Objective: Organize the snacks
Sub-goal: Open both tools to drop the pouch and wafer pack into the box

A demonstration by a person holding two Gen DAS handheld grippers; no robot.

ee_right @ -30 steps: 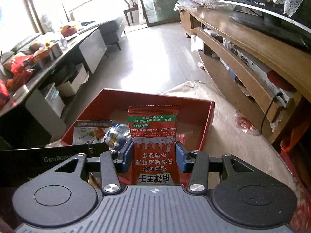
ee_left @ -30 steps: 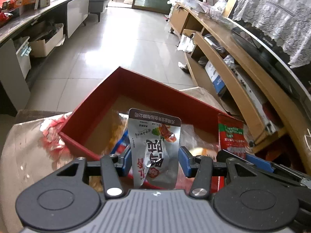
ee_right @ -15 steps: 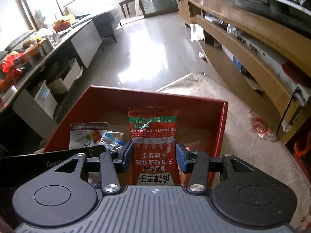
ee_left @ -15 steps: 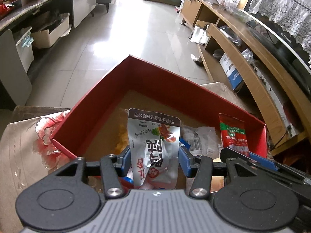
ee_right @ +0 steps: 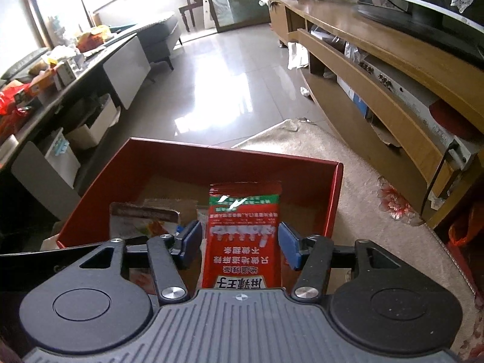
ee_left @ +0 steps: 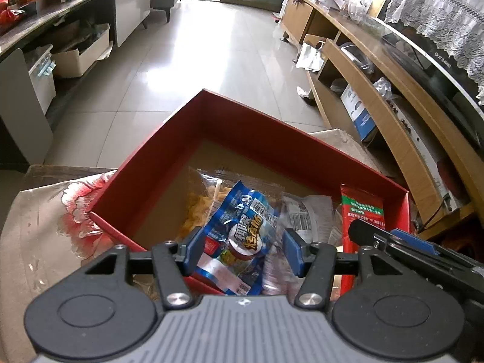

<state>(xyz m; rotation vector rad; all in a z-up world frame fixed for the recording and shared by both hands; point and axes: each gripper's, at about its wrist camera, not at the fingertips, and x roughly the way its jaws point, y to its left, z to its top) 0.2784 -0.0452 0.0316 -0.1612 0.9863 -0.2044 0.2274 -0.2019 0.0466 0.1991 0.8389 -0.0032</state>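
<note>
Both grippers pitched steeply down over the open red cardboard box [ee_left: 272, 139], which sits on a beige floral-print cloth [ee_left: 54, 211].

Left gripper [ee_left: 242, 249]: blue-padded fingers [ee_left: 193, 249] apart, jaws opening, nothing between the pads. Below the gap, inside the box, lies a blue glossy snack packet [ee_left: 242, 233] on a clear bag of yellow puffed snacks [ee_left: 199, 208] and a crinkled clear wrapper with a barcode [ee_left: 305, 214].

Right gripper [ee_right: 240, 243]: jaws opening. The tall red foil sachet with a green band [ee_right: 245, 236] stands upright between the fingers [ee_right: 289, 245]; a sliver of gap shows on each side, so the pads no longer press it. Its lower end is hidden behind the gripper body; cannot tell what it rests on. In the left wrist view the same sachet [ee_left: 361, 211] stands at the box's right side, with the right gripper's black finger in front of it.

Change from a second ago: the silver-grey pouch that the left gripper was clamping upright is gone from its jaws. It now lies in the box's left part, seen from the right wrist camera [ee_right: 142, 220]. The right gripper was then pinching the red sachet firmly; both pairs of fingers stand wider now. The box fills more of each view than before.
</note>
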